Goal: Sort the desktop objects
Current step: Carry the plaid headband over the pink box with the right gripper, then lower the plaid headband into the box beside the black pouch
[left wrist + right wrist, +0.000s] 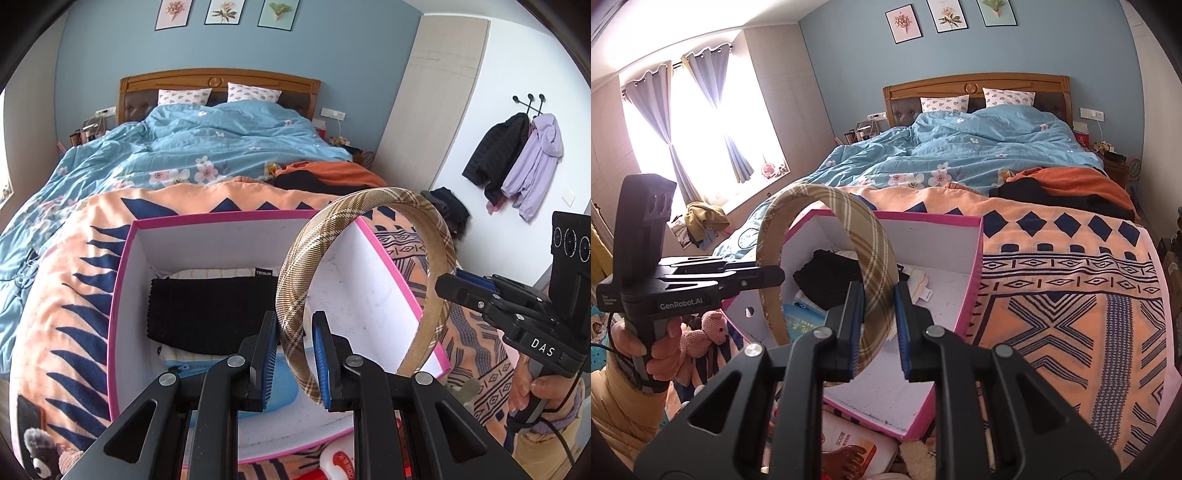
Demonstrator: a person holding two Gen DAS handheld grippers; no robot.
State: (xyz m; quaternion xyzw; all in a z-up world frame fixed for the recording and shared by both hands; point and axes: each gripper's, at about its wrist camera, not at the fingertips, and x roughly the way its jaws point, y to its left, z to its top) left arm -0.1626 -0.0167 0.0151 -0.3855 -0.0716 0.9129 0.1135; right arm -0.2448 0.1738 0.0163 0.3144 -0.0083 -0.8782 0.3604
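A tan plaid headband hangs in the air over an open white box with a pink rim, held at both ends. My left gripper is shut on its left arm. The right gripper clamps the other arm from the right side. In the right wrist view the headband runs between the blue pads of my right gripper, and the left gripper pinches it from the left. The box holds a folded black cloth and some light items.
The box rests on an orange and navy patterned blanket at the foot of a bed with a blue floral quilt. A pink plush bear lies left of the box. A white tube and a wooden comb lie near its front edge.
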